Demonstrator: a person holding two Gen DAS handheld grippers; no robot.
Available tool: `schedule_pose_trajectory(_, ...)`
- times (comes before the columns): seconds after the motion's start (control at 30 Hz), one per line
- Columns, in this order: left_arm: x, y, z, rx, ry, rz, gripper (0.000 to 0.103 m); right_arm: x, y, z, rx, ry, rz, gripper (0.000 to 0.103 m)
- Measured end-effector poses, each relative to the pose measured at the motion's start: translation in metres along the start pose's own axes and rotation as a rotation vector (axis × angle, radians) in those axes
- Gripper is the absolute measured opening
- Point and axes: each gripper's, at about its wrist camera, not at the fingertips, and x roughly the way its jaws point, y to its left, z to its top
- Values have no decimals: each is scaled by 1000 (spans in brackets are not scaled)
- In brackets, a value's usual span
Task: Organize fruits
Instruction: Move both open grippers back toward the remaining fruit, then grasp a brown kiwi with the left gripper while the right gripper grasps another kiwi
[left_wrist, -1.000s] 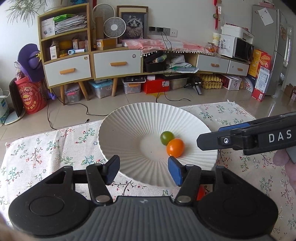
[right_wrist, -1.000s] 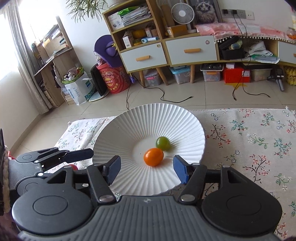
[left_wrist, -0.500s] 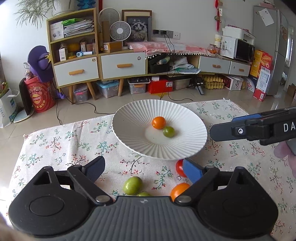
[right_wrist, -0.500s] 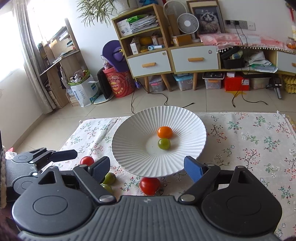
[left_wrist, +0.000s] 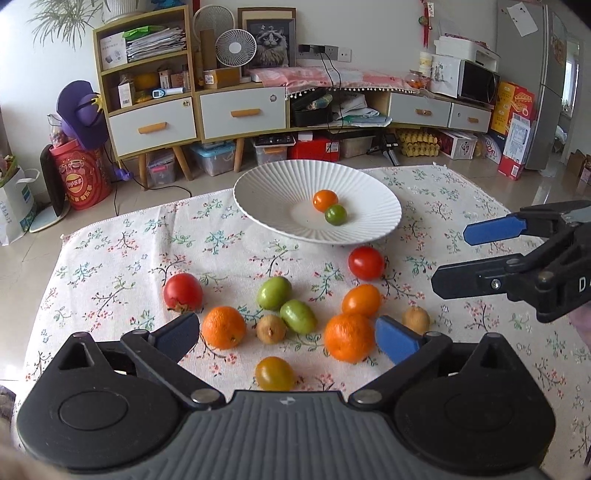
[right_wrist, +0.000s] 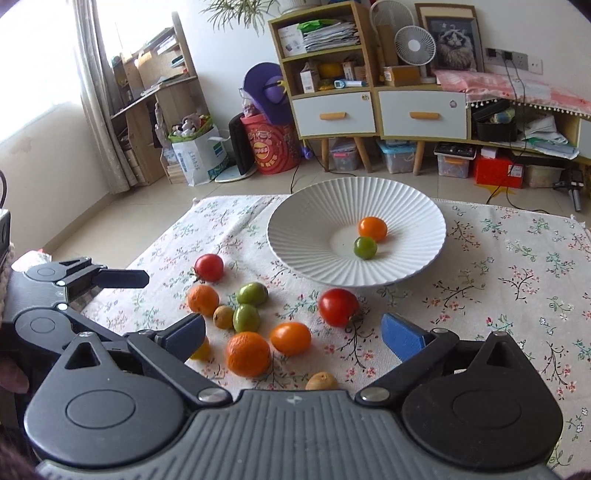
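White and ribbed, the plate (right_wrist: 314, 229) sits on the floral cloth (left_wrist: 110, 266) with an orange tomato (right_wrist: 373, 228) and a green one (right_wrist: 365, 247) touching in its well. The other fruits lie loose on the cloth nearer the grippers: two red tomatoes (left_wrist: 366, 262), two oranges (left_wrist: 223, 327), green fruits (left_wrist: 274, 292), small brown ones (left_wrist: 271, 329). The left gripper (left_wrist: 286, 334) and right gripper (right_wrist: 291, 332) have just been opening; both stand wide, holding nothing, with fruit lying between and below their fingers. Cluttered shelves (left_wrist: 147, 85) line the far wall.
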Motion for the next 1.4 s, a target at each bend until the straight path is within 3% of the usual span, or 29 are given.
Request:
schedule_pose_trajectory(0.33,-11,6,-34,81,124,-10,96,-10,26,-28,-101,41,47,102)
schedule_pose_trajectory(0.83,-20,-3,-62,160,243,-206,94,-3,59,-59,-211,143,131,101)
schedule_pose_trajectory(1.03,-19,-2,-64,140,282,-252,70,1,67,-68,-238,176,150,90)
schedule_pose_trajectory(1.2,-18,-1,-65,130,301,-266,46,5,74,-71,-262,200,172,72)
schedule_pose_trajectory(1.4,-17,0,-65,110,309,-277,29,6,81,-73,-292,193,175,61)
